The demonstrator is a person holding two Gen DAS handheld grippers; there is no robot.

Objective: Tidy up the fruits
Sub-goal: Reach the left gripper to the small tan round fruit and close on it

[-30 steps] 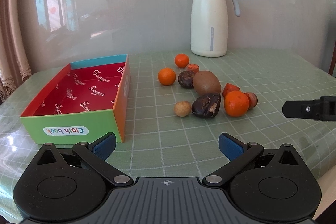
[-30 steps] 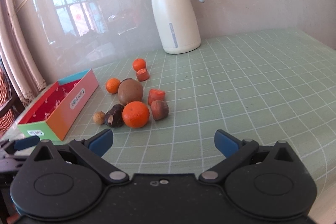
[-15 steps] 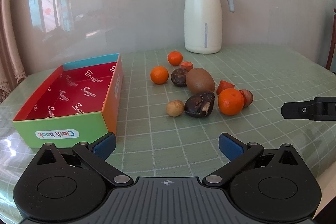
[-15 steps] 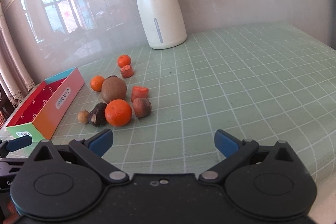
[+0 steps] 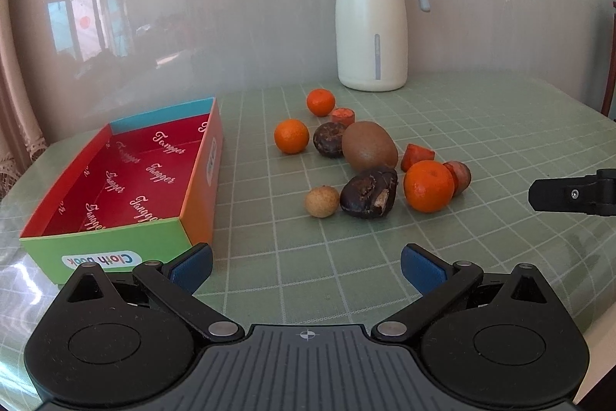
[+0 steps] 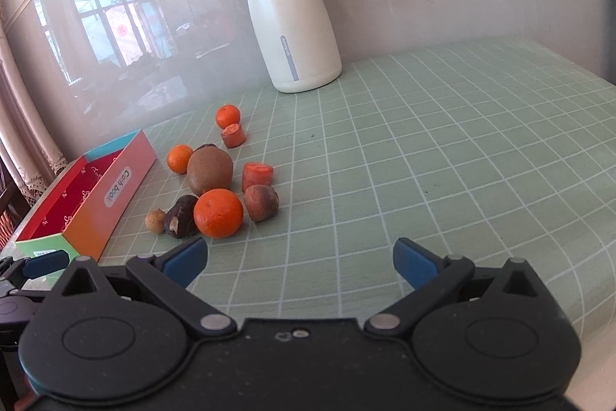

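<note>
Both my jaws stood wide, empty. Fruit pile (image 5: 369, 160) bunched tight on tabletop (image 5: 481, 141); grabbing one risked rolling neighbours from box (image 5: 115, 176).

Both black grippers have blue-padded jaws, round pivot discs, silver screws.

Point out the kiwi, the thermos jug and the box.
kiwi (image 5: 369, 146): left wrist view, middle of its brown skin.
thermos jug (image 5: 371, 29): left wrist view, cream body.
box (image 5: 204, 160): left wrist view, orange side wall.
</note>
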